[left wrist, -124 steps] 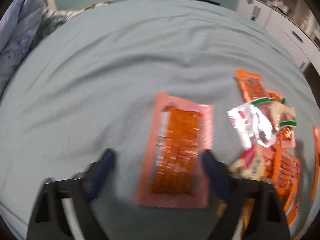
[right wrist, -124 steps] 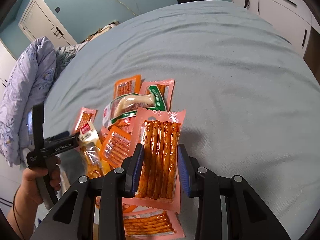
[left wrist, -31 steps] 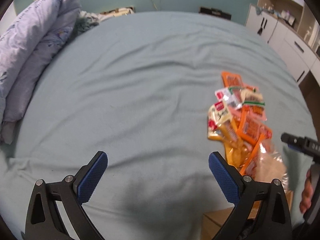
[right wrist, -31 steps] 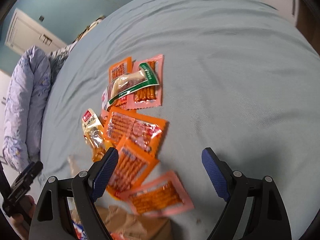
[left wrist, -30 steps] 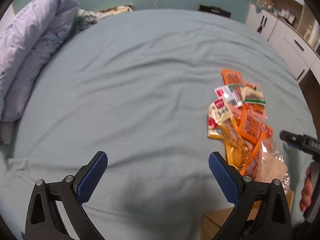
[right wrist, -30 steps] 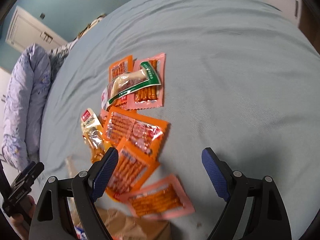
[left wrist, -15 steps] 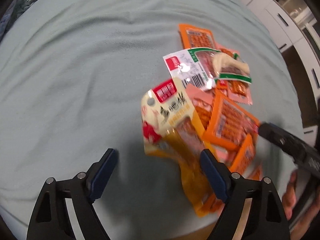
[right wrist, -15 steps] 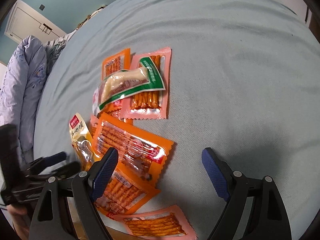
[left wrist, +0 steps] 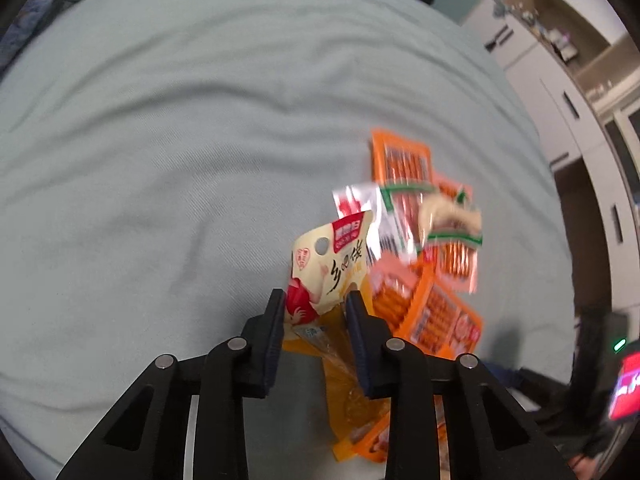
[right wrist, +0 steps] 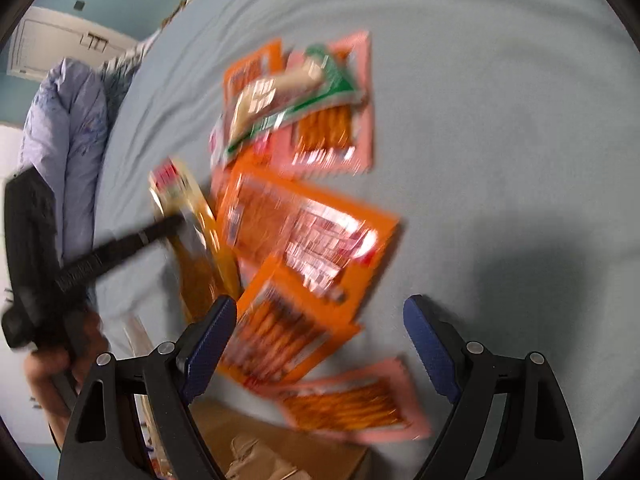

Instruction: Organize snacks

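Observation:
My left gripper [left wrist: 316,304] is shut on a yellow snack pouch [left wrist: 332,256] with a red label, at the left edge of a pile of snack packets on the pale blue bed sheet [left wrist: 160,140]. The pouch also shows in the right wrist view [right wrist: 196,240], with the left gripper's fingers [right wrist: 160,230] on it. My right gripper [right wrist: 320,324] is open and empty, above an orange sausage packet [right wrist: 280,332]. A larger orange packet [right wrist: 308,236] and a pink packet [right wrist: 352,404] lie close by. The right view is blurred.
More packets lie further back: an orange one [left wrist: 402,158], a green-and-white one [left wrist: 448,216] and a pink one [right wrist: 336,120]. A brown cardboard box [right wrist: 272,452] sits at the bed's near edge. A folded quilt [right wrist: 68,128] lies at the left. White cabinets [left wrist: 560,80] stand at the right.
My left gripper has moved in onto the yellow pouch and closed on it. My right gripper has come lower and closer over the orange packets, still open.

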`<action>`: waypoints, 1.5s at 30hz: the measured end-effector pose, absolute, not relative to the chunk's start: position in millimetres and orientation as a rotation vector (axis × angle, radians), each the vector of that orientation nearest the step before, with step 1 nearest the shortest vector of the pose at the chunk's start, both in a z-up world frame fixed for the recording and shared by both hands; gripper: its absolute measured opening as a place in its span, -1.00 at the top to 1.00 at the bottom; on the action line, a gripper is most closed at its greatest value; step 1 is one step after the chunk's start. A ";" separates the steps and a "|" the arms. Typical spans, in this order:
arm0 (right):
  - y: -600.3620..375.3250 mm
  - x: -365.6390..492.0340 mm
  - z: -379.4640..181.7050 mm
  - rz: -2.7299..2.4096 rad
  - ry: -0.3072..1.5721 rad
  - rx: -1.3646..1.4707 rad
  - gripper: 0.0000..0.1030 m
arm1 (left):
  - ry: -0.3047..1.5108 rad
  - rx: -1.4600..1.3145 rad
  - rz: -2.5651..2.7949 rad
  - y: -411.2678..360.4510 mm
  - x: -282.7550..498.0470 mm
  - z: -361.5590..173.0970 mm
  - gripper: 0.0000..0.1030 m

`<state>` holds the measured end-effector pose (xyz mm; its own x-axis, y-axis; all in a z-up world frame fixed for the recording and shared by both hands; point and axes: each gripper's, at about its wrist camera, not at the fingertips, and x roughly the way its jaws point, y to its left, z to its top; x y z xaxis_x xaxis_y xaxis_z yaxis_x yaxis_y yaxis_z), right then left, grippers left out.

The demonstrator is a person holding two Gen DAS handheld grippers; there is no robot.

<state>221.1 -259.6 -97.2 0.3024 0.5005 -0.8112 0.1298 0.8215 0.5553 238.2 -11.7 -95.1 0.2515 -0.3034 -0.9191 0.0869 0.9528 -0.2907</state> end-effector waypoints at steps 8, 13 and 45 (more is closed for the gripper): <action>-211.1 232.8 -100.4 0.271 1.253 0.323 -1.00 | 1.143 -0.276 -0.217 28.6 227.2 -29.2 0.79; -199.8 232.7 -99.2 0.302 1.246 0.267 -0.36 | 1.073 -0.258 -0.210 54.4 193.6 14.1 0.86; -245.2 90.0 -5.8 0.262 0.758 0.550 1.00 | 1.049 0.026 -0.351 16.2 67.6 10.2 -0.64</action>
